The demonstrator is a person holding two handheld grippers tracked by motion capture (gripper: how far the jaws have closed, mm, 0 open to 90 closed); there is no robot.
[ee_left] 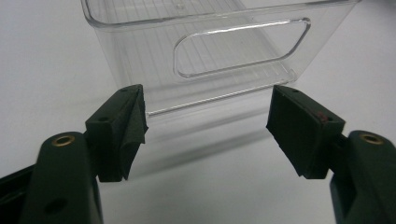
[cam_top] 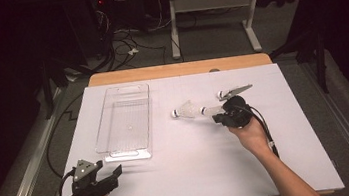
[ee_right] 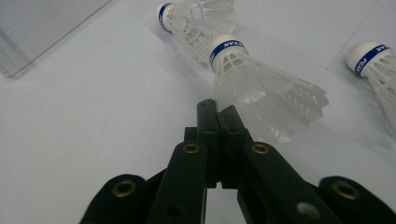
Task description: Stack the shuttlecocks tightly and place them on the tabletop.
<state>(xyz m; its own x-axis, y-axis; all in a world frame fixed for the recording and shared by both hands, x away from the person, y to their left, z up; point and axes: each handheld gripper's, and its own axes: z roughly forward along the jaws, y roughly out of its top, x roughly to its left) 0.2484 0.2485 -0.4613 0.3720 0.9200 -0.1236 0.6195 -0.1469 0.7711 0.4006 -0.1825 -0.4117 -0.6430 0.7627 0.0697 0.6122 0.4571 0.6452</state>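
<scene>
Hiding its tips, shut right gripper (ee_right: 217,112) overlaps shuttlecock (ee_right: 261,93).

High view: fixed above near desk edge, facing forward and down across white-covered desk (cam_top: 192,176). Left gripper view: low, close, facing end wall of clear plastic rectangular tray (ee_left: 210,51), shared with high view (cam_top: 124,122). Right gripper view: low, close over white plastic shuttlecocks (ee_right: 261,84).

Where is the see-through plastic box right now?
In the high view the clear box sits on the left half of the white table, just beyond the open left gripper and left of the shuttlecocks.
</scene>
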